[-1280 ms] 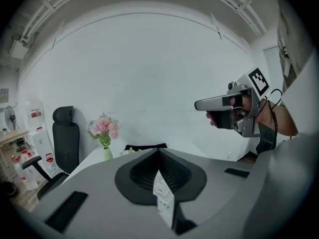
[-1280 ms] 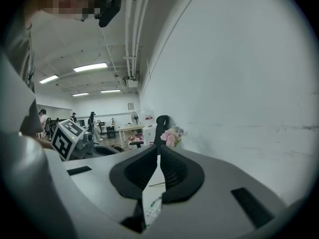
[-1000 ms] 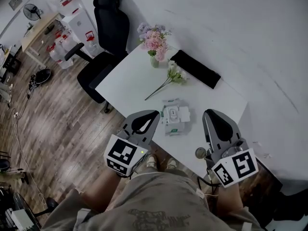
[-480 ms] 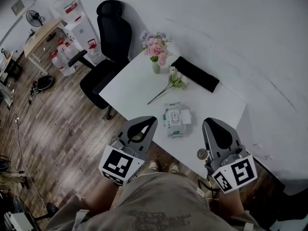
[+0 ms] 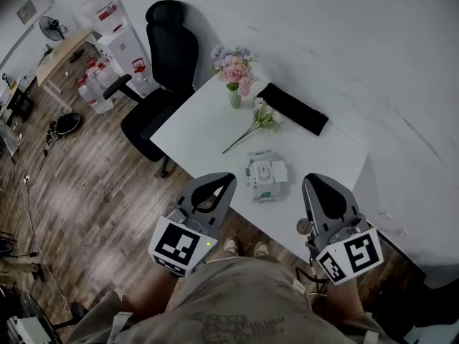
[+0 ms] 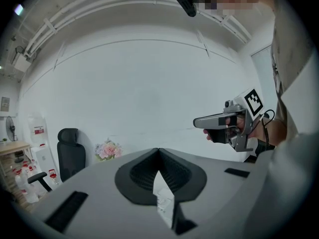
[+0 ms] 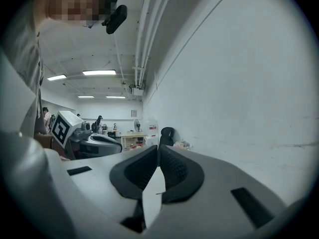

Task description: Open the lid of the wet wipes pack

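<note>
1. Far left, past the white table, I see a black office chair on the wooden floor.
2. My left gripper hangs at the table's near edge, below and left of the pack. Its own view shows the jaws clenched, tips meeting with nothing between them.
3. At the far edge of the table stands a small vase of pink flowers. A single loose flower stem lies just beside it on the tabletop, nearer to me.
4. The wet wipes pack lies flat on the table near the front edge, between my two grippers and apart from both. The white lid faces up and, as far as the head view lets me judge, lies flat against the pack.
5. Behind the pack, toward the far right edge, a long black pad lies at an angle.
6. My right gripper hovers to the right of the pack at the table's near corner. Its jaws are squeezed together and hold nothing.
7. A small round object sits beside the right gripper; I cannot make out what it is.
</note>
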Tool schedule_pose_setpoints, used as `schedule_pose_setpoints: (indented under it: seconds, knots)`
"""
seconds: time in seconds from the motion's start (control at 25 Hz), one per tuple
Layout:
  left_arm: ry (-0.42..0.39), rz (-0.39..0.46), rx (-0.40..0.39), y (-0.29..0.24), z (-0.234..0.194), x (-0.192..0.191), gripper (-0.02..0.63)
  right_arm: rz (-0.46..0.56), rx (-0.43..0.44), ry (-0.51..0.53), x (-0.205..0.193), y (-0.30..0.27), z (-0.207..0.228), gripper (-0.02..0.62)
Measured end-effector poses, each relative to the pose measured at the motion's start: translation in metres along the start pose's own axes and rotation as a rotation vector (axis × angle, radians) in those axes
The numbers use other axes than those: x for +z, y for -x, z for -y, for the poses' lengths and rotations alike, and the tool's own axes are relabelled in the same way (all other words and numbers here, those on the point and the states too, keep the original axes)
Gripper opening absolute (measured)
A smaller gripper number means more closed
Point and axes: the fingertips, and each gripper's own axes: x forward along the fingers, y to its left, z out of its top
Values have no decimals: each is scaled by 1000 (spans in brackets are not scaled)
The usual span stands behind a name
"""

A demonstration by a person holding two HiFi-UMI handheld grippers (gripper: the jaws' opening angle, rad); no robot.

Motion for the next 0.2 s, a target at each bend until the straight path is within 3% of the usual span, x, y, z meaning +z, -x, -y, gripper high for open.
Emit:
schedule_pose_setpoints:
  seconds: [0.2]
  knots:
    - [-8,4,4,5,-3,-6,17,-16,-6,2,-4,0,-3,41]
